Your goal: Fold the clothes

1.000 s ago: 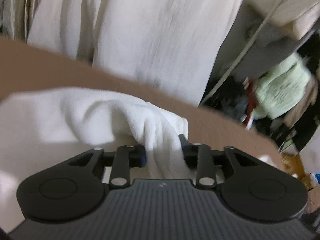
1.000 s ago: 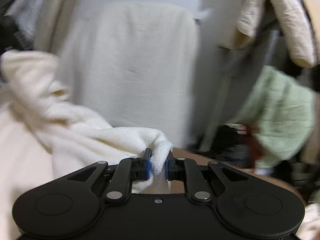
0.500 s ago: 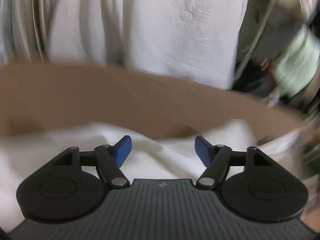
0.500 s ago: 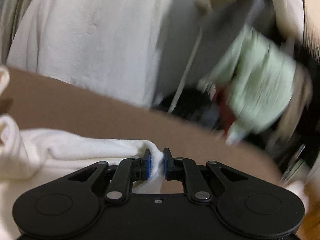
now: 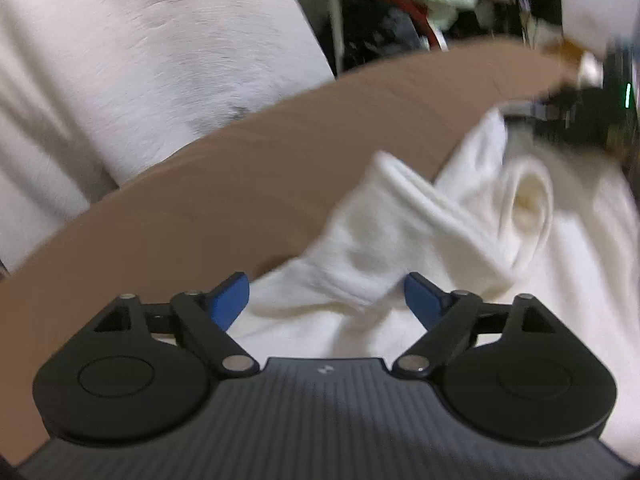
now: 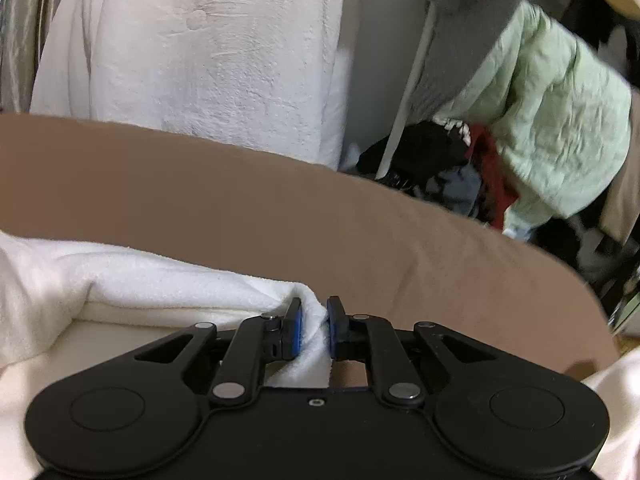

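Brown tabletop [image 6: 248, 208] filling the middle of both views, curved by the lens, bare across its far side. Beyond its far edge, a large white textured cloth [image 6: 208, 60] hanging upright, with a pale green quilted garment [image 6: 560, 120] and a dark heap of clothes [image 6: 424, 156] to the right; no container distinguishable among them.

White fleece garment [image 5: 420, 248] lay crumpled on the near right part of the tabletop in the left wrist view, ridged folds running toward the far right, one open sleeve or cuff end [image 5: 528, 200] showing a cream inside. Same garment [image 6: 120, 276] in the right wrist view spread along the near left, its folded edge leading to the right tongs.

Left tongs [image 5: 326, 296] spread wide, blue pads [image 5: 230, 300] well apart, hovering over the garment's near edge and gripping nothing. Right tongs [image 6: 314, 328] pressed together on a corner of the garment, white fabric pinched between the blue pads [image 6: 296, 330]. Far right in the left wrist view, a blurred dark object [image 5: 572, 120] at the garment's far corner, too smeared to tell.
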The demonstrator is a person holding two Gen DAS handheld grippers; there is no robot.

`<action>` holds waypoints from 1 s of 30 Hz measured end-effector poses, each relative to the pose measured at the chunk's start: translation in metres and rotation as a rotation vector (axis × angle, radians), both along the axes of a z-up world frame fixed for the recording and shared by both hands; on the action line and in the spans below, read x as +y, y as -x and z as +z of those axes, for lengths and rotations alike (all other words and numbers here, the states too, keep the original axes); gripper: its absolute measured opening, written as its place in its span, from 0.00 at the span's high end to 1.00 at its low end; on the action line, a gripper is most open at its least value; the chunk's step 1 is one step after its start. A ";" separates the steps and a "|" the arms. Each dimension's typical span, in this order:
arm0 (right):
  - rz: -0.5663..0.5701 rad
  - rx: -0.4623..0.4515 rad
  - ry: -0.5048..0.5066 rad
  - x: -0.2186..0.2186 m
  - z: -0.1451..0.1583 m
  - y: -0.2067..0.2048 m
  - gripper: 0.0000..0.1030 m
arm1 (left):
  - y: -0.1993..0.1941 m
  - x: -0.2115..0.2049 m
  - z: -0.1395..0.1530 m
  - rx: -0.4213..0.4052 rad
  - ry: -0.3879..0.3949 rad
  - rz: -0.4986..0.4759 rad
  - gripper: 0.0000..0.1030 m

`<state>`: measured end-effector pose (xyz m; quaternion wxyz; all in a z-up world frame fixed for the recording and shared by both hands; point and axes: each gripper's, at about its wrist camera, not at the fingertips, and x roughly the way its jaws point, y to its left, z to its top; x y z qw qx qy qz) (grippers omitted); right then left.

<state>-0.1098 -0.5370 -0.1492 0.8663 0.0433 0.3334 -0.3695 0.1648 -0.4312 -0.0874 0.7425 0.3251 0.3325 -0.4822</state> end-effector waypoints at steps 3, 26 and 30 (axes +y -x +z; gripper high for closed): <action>0.013 -0.052 -0.043 -0.008 0.004 0.006 0.87 | 0.007 -0.022 -0.019 -0.029 -0.066 0.055 0.76; 0.061 -0.099 -0.067 -0.011 0.000 0.002 0.81 | -0.096 -0.047 0.009 -0.018 0.085 0.545 0.64; 0.013 0.009 -0.005 -0.006 -0.008 -0.004 0.69 | -0.064 0.012 0.043 -0.193 0.093 0.529 0.42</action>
